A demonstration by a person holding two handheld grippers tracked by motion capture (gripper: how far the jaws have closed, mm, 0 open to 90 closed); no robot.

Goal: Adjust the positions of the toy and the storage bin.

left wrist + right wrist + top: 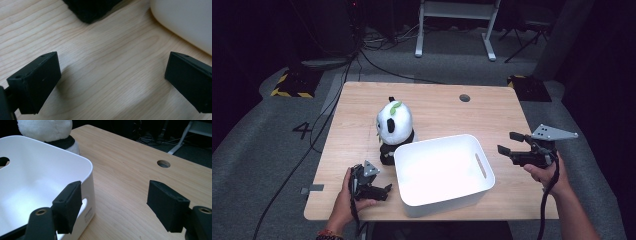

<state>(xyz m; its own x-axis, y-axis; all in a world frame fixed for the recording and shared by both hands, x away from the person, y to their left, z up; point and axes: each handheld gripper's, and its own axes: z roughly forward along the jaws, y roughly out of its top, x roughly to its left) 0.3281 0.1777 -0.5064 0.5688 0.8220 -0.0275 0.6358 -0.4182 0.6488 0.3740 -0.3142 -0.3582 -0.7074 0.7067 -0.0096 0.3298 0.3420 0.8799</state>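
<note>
High view: the panda plush (394,130) stands on the desk (437,107), touching the empty white bin (443,172); nothing is packed yet.
Left gripper view: left gripper (110,82) wide, empty, over bare desk.
Right gripper view: right gripper (117,205) wide, empty, beside the bin's handle wall; grasping and binning likely remain.

bright light falls from above on the pale wooden table (437,107); the room around it is dark. the glossy white plastic bin (443,172) glares, nearly washed out. soft shadows lie under the blurred black jaws.
</note>
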